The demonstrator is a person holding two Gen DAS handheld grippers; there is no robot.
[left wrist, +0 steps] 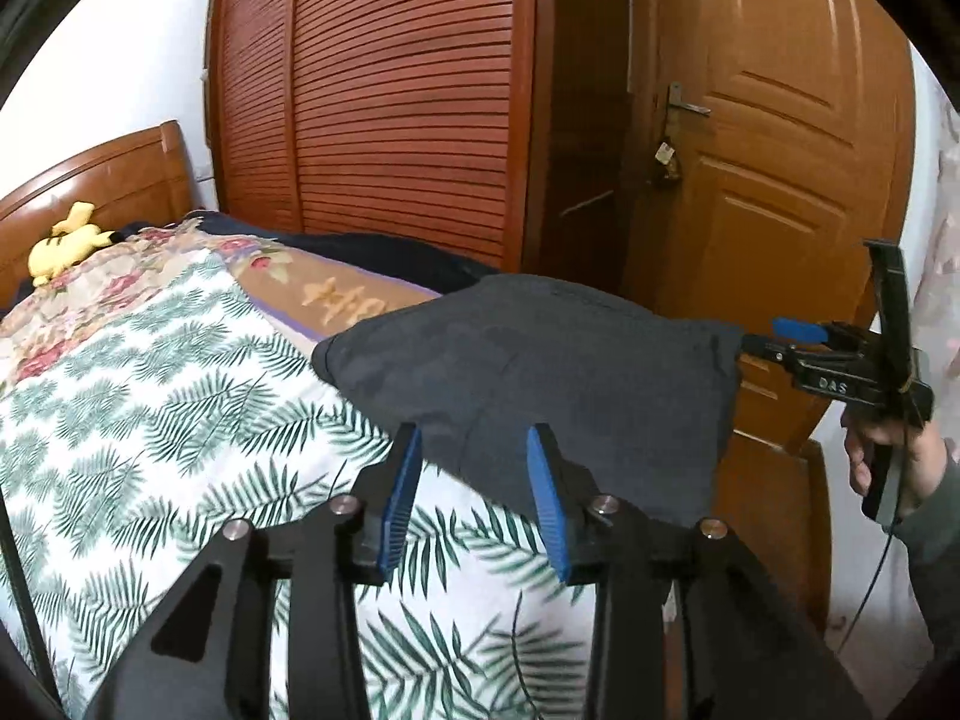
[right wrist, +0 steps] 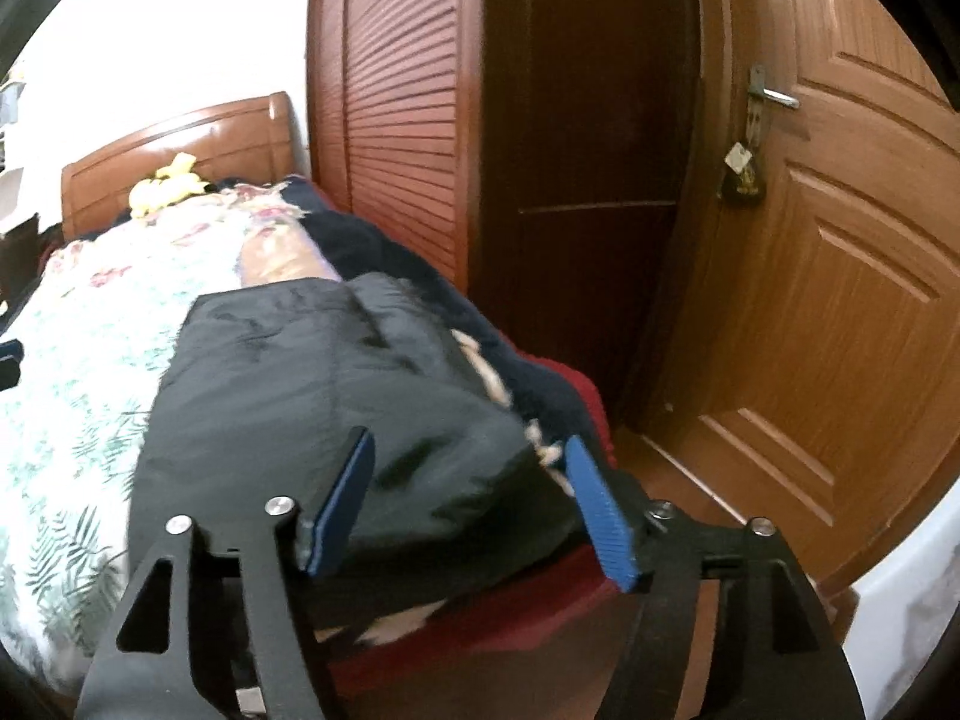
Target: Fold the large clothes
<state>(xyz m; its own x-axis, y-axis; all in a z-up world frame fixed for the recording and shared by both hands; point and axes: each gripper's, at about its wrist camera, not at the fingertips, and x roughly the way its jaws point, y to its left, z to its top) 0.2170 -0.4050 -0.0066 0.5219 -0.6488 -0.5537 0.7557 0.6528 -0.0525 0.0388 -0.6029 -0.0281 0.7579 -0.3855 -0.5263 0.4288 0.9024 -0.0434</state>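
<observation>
A dark grey folded garment lies in a thick bundle on the near right part of the bed. My left gripper stands open at the bundle's near edge; the cloth shows between the blue pads, which do not press on it. My right gripper is open around the bundle's right end, its pads clear of the fabric. In the left wrist view the right gripper sits at the garment's right corner, held by a person's hand.
The bed carries a green leaf-print cover, a floral quilt and a yellow plush toy by the wooden headboard. A dark blue blanket and red bedding run along the right edge. A louvred wardrobe and a wooden door stand close behind.
</observation>
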